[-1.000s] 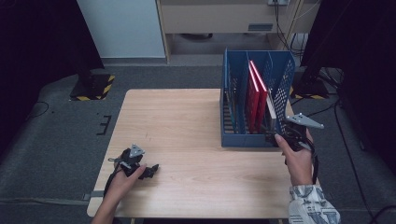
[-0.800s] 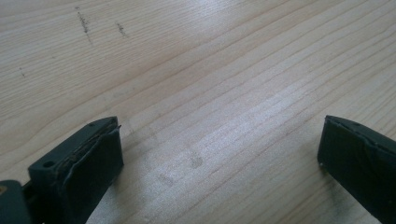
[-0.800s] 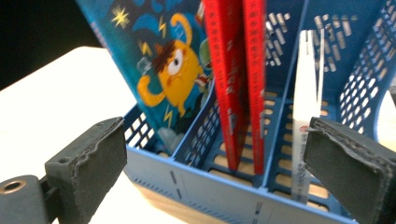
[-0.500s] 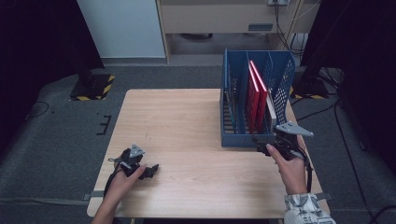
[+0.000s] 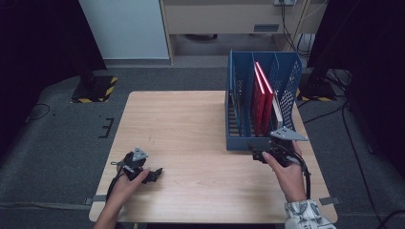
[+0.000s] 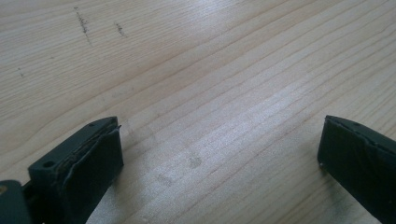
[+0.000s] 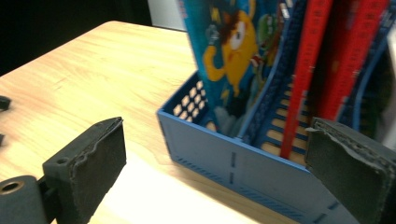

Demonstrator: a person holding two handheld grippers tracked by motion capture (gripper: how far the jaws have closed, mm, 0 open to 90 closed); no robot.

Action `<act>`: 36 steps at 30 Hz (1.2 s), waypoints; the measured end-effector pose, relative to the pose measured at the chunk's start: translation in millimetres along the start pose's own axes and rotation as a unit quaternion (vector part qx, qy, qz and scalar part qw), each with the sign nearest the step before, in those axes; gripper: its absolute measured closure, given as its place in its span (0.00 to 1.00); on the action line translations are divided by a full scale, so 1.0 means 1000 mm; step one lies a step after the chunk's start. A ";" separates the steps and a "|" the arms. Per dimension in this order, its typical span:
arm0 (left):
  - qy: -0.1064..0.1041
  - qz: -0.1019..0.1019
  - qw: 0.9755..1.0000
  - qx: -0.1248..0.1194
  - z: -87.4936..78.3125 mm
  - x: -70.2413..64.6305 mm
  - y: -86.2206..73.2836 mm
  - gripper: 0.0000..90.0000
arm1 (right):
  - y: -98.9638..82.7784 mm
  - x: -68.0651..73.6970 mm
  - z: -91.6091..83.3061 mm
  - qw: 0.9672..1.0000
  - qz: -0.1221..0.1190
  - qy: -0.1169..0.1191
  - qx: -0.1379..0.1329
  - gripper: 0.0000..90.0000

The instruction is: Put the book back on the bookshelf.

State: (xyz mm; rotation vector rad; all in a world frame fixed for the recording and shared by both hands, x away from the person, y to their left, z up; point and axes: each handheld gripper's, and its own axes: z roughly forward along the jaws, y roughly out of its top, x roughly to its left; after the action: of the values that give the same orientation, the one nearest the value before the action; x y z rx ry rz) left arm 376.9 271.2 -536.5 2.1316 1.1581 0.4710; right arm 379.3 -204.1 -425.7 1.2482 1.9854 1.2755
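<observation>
A blue perforated file rack (image 5: 239, 140) stands on the right of the wooden table (image 5: 191, 124), holding two red books (image 5: 261, 93) and a thin white one (image 5: 277, 114). In the right gripper view the rack (image 7: 219, 154) shows a colourful cartoon-cover book (image 7: 229, 51) and the red books (image 7: 308, 56). My right gripper (image 5: 258, 155) is open just in front of the rack, jaws wide with nothing between them (image 7: 215, 163). My left gripper (image 5: 154, 174) rests open at the table's front left, over bare wood (image 6: 219, 158).
A white cabinet (image 5: 126, 28) and a beige shelf unit (image 5: 229, 16) stand beyond the table. Black stands with cables (image 5: 329, 71) flank the right side. Grey carpet (image 5: 62, 143) surrounds the table.
My right gripper has drawn back from the rack's right front corner, moving down and leftward to the front of the rack. The left gripper has stayed put.
</observation>
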 end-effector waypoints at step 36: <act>-0.001 0.001 1.000 0.001 0.000 0.000 0.000 0.00 | -0.013 0.095 0.044 0.992 -0.058 0.092 0.066 0.06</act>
State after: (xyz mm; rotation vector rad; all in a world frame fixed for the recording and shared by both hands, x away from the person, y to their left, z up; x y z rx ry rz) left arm 376.6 271.0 -536.4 2.1338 1.1560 0.4685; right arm 361.7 -102.9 -450.0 1.0898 2.2702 1.2595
